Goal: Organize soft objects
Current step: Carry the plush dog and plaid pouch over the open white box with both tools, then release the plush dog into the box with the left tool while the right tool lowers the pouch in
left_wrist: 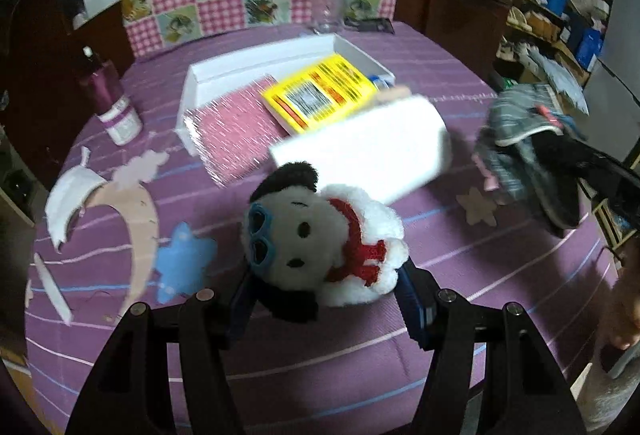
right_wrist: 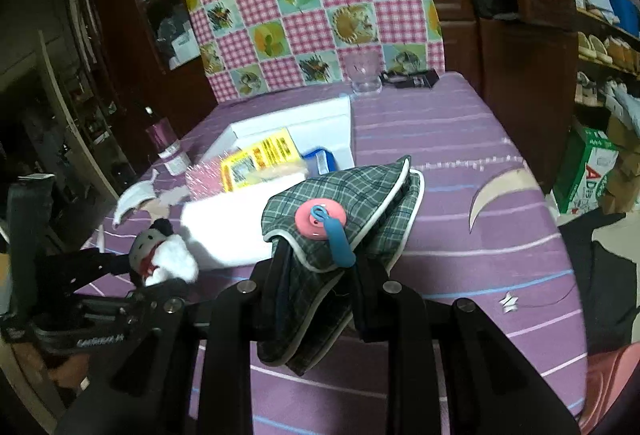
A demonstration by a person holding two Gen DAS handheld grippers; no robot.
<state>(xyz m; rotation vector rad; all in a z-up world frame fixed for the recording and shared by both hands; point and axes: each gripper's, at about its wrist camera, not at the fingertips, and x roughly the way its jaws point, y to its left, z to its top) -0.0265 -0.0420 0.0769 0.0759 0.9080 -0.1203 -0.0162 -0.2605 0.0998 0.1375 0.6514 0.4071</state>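
My left tongs (left_wrist: 324, 299) clamp a plush toy (left_wrist: 320, 235), white and fluffy with a red scarf and blue goggles, just above the purple striped tabletop (left_wrist: 360, 375). My right tongs (right_wrist: 316, 287) pinch a folded grey plaid cloth (right_wrist: 340, 203) bearing a pink disc and blue tag, lifted over the same tabletop. Behind both sit a white box (left_wrist: 280, 55) holding a yellow packet (left_wrist: 320, 95), and a white block (left_wrist: 368, 147) near it.

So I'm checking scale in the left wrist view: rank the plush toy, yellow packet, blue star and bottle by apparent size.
1. plush toy, though it is nearest the camera
2. yellow packet
3. blue star and bottle: look alike, unranked
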